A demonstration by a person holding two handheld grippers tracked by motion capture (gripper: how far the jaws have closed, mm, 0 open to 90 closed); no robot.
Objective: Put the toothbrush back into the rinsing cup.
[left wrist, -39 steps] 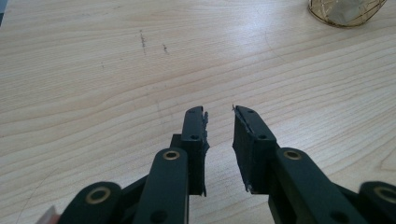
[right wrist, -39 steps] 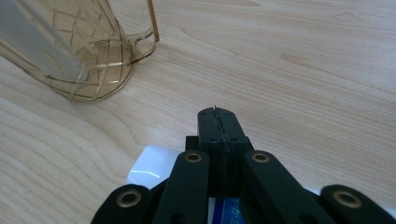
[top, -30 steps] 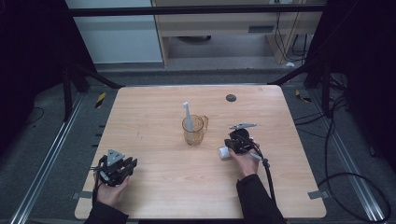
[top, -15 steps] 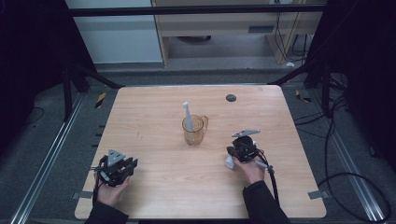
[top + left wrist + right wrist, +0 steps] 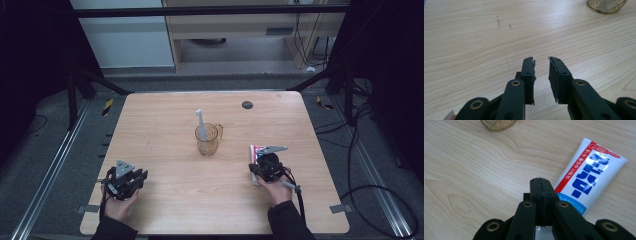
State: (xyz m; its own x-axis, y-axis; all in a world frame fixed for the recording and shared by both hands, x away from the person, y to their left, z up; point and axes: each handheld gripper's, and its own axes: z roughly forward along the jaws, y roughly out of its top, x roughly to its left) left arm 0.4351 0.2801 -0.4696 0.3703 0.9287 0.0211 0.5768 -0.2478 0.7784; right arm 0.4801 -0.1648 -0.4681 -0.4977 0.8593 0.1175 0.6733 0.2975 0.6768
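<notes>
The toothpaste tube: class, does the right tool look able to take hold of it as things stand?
Probably yes. The toothpaste tube lies flat on bare table right beside the right tool, with nothing between them. Its jaws are pressed shut, though, so they must open first.

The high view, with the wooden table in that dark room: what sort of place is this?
Probably a lab or recording workspace, not a home. The bare wooden table stands inside a black metal frame, loose cables trail over the floor, and a person works a hand-held gripper in each hand.

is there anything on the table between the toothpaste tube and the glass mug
Nothing visible. The toothpaste tube lies flat beside the right hand-held gripper, and only bare wood separates it from the glass mug, which holds a toothbrush.
</notes>
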